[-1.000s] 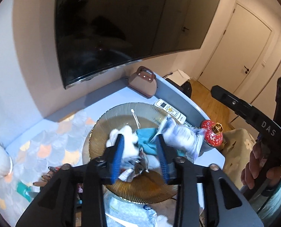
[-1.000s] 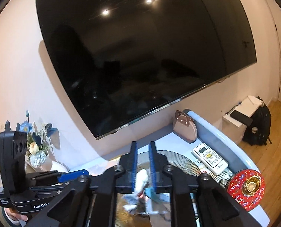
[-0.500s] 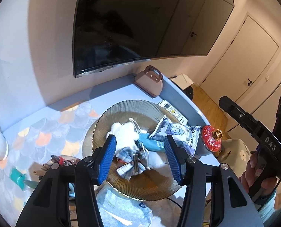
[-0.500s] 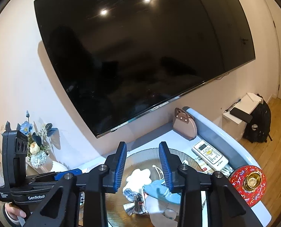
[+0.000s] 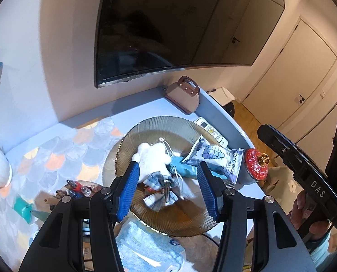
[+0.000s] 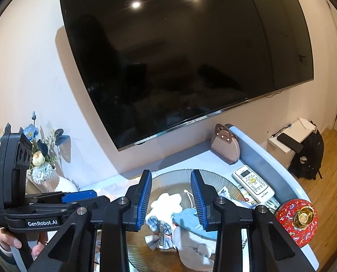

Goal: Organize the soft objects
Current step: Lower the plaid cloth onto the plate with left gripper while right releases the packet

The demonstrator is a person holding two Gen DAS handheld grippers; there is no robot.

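Observation:
A ribbed amber glass plate [image 5: 168, 217] [image 6: 213, 176] holds a pile of soft things: a white fluffy toy [image 5: 153, 156] [image 6: 166, 204], a plaid bow clip [image 5: 162, 190] [image 6: 159, 231], a teal drawstring pouch [image 5: 186, 168] [image 6: 191, 222] and a grey cloth [image 6: 191, 247]. My left gripper [image 5: 168, 190] is open and empty above the pile. My right gripper [image 6: 171, 200] is open and empty above the same plate.
A snack packet [image 5: 216, 158] leans on the plate's right rim. A red lidded jar [image 5: 258, 164] [image 6: 298, 218], a white remote [image 6: 253, 182] and a pink handbag [image 5: 184, 95] stand near the table's right edge. Pens [image 5: 77, 187] and a wipes pack [image 5: 145, 247] lie near.
Both grippers opened and let go of the soft items, which now lie on the plate. Both rose and drew back from the pile.

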